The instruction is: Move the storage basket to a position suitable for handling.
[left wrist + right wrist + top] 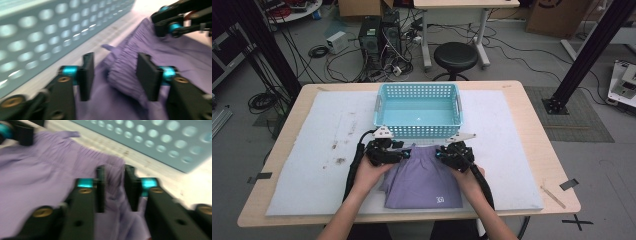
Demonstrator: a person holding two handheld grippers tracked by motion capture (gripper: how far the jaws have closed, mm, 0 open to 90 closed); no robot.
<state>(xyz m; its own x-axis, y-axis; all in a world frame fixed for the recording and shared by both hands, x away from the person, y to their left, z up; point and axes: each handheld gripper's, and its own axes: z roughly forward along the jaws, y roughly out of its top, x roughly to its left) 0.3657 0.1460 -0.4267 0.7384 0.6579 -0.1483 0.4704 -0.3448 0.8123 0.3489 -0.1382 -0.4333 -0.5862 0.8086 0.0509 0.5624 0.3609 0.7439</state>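
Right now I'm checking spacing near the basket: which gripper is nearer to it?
Left, narrowly. The left gripper sits close under the turquoise basket near wall, at its left corner. The right gripper lies slightly further back, below the right corner.

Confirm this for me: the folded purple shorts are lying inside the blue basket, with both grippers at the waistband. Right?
Not quite. The purple shorts lie on the white mat in front of the blue basket, not inside it, as the high view shows. The left gripper and right gripper are at the waistband.

The shorts (424, 177) lie just before the basket (418, 112) on the mat (307, 160).
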